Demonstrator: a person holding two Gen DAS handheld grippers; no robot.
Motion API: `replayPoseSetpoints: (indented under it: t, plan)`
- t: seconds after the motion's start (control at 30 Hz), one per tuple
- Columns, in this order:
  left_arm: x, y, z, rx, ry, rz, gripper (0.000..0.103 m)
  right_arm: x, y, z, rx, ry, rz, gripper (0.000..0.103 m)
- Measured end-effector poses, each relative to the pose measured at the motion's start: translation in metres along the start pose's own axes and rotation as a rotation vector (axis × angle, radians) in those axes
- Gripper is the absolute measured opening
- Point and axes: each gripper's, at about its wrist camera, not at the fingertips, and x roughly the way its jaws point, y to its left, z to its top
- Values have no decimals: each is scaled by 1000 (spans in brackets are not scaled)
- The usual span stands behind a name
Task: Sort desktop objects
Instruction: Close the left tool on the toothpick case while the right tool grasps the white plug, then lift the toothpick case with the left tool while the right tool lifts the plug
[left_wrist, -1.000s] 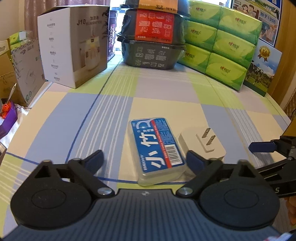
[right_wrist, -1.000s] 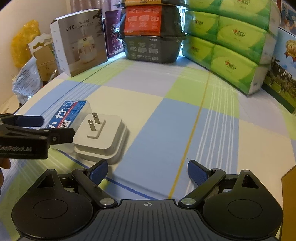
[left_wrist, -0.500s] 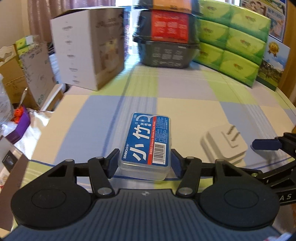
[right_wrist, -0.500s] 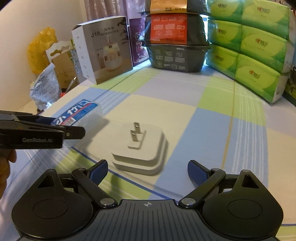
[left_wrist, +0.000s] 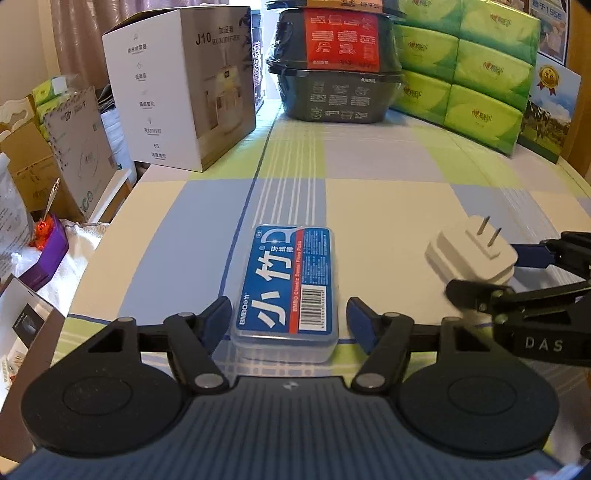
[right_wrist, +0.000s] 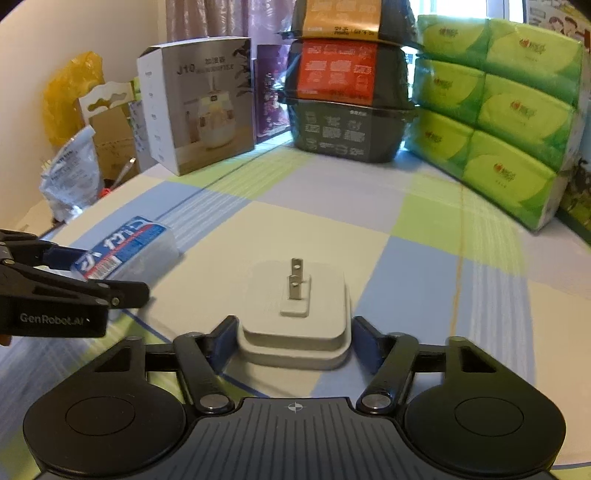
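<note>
The left wrist view looks straight down the left gripper (left_wrist: 286, 314), whose fingers are spread on either side of the near end of the floss box (left_wrist: 290, 284), a clear case with a blue label lying flat on the tablecloth (left_wrist: 388, 206); a thin gap shows at each pad, so I cannot tell whether they touch it. Only this view shows the label face-on, and the purple tray (left_wrist: 48, 254) off the table edge at 9 o'clock.

The right wrist view shows the right gripper (right_wrist: 293, 341) with its fingers spread around the white plug adapter (right_wrist: 295, 314), which lies prongs-up, the pads just beside its lower step; contact is unclear. Here the floss box sits at 10 o'clock, with the left gripper reaching in from 9 o'clock.

The cloth is checked in blue, cream, green and lilac. At the far edge stand a white humidifier box (right_wrist: 199, 103) at 11 o'clock, stacked black food trays (right_wrist: 347, 92) at 12, and green tissue packs (right_wrist: 498, 118) at 2. A yellow bag (right_wrist: 66, 99) and curtains lie behind
</note>
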Motion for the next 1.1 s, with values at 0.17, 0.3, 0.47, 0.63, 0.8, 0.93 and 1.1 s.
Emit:
replayPoseSetpoints:
  t: [0.17,0.3,0.47,0.63,0.8,0.93,1.1]
  plan:
    - [1,-2,-1,-5,-4,5,52,-4,-6,0,12,16,-1,62]
    - [-3,1,0,-47,14,-1,51,-8,-9,-1,27,32,-2,62]
    - [-17,-6,-1,-50,21,-27,51,-22,-14,-1,60,41,-8,62]
    - [-40,-17,-10,-28,37,-52,51,-43,-10,-4,77,68,-8,62]
    - [-67,-27,-31,14,72,-77,51,-74,-4,-22,69,114,4,62]
    - [-91,-27,-48,9,91,-101,51,-103,1,-45,59,151,0,62]
    - [-107,-33,-60,88,81,-95,58,-114,7,-68,41,178,1,70]
